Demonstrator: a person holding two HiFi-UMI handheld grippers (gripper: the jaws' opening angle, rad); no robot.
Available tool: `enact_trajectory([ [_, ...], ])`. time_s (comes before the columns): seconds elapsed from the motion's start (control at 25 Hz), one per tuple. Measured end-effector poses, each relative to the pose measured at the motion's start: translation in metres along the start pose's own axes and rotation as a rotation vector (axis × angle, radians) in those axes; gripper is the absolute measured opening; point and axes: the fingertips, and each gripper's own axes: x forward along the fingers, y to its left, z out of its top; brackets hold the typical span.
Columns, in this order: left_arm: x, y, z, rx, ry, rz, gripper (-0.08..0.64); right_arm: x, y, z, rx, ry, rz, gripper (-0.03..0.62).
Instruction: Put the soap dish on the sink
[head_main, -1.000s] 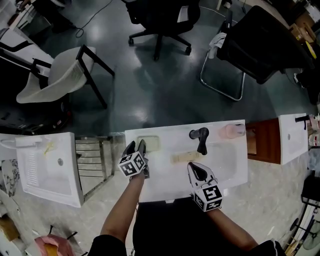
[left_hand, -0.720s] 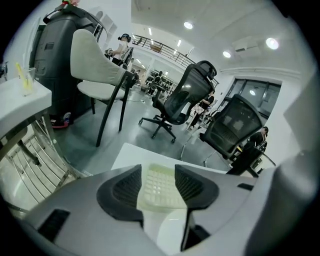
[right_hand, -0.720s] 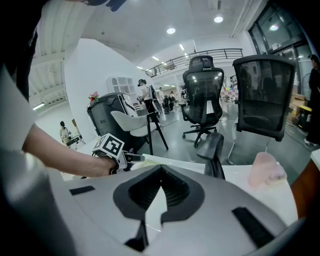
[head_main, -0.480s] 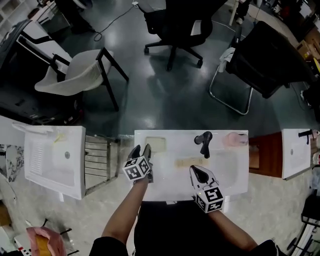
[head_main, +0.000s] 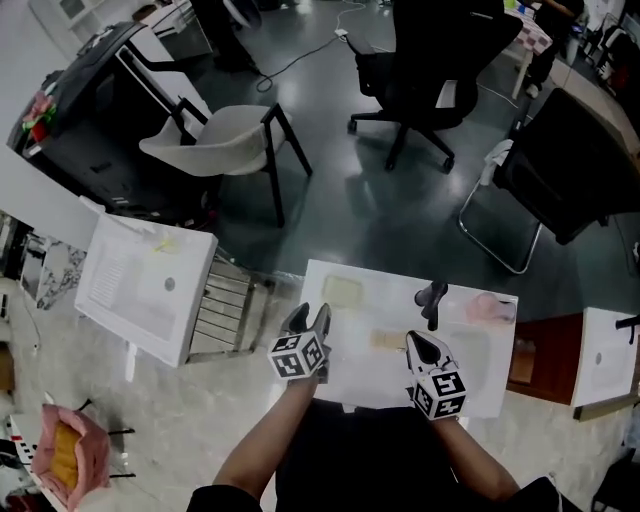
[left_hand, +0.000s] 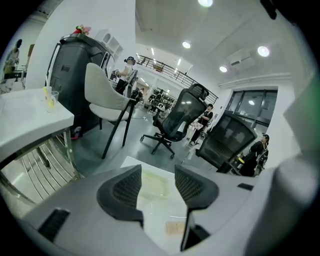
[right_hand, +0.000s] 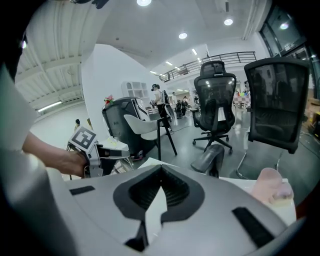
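The pale green soap dish (head_main: 342, 291) lies on the back left corner of the white sink (head_main: 350, 380). In the left gripper view the soap dish (left_hand: 152, 182) shows between the jaws and a little ahead of them. My left gripper (head_main: 308, 320) (left_hand: 157, 185) is open and holds nothing. My right gripper (head_main: 425, 347) (right_hand: 161, 170) is shut and empty, hovering over the basin near the black faucet (head_main: 431, 297) (right_hand: 210, 159). A tan soap bar (head_main: 388, 340) (left_hand: 175, 228) lies on the sink between the two grippers.
A pink object (head_main: 490, 307) (right_hand: 270, 186) sits at the sink's back right corner. A second white sink (head_main: 150, 285) and a metal rack (head_main: 225, 305) stand to the left. A brown cabinet (head_main: 525, 355) adjoins the right. A white chair (head_main: 225, 140) and office chairs (head_main: 430, 60) stand behind.
The head view has swung, so the sink now sits lower and further right in it. Both grippers keep about the same places over the sink, and their jaws stay as they were.
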Motion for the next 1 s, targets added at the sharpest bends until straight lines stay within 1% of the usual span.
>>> enact_trajectory([
  [0.16, -0.038, -0.008, 0.001, 0.010, -0.055, 0.013, 0.186, 0.001, 0.005, -0.001, -0.023, -0.009, 0.046, -0.002],
  [0.32, -0.079, -0.025, -0.001, 0.025, -0.107, 0.020, 0.186, -0.003, 0.012, -0.008, -0.048, 0.002, 0.083, -0.002],
  [0.48, -0.120, -0.040, 0.001, 0.043, -0.149, -0.010, 0.186, -0.008, 0.023, -0.011, -0.065, 0.002, 0.092, -0.002],
  [0.64, -0.159, -0.054, 0.007, 0.088, -0.184, -0.059, 0.186, -0.021, 0.031, -0.011, -0.058, -0.015, 0.047, -0.003],
  [0.76, -0.182, -0.060, 0.008, 0.117, -0.208, -0.110, 0.186, -0.037, 0.038, -0.016, -0.053, -0.031, -0.014, -0.002],
  [0.84, -0.193, -0.061, 0.007, 0.128, -0.208, -0.147, 0.186, -0.049, 0.045, -0.020, -0.038, -0.036, -0.061, -0.002],
  [1.0, -0.220, -0.053, 0.004, 0.157, -0.195, -0.208, 0.186, -0.076, 0.081, -0.033, 0.010, -0.041, -0.130, -0.002],
])
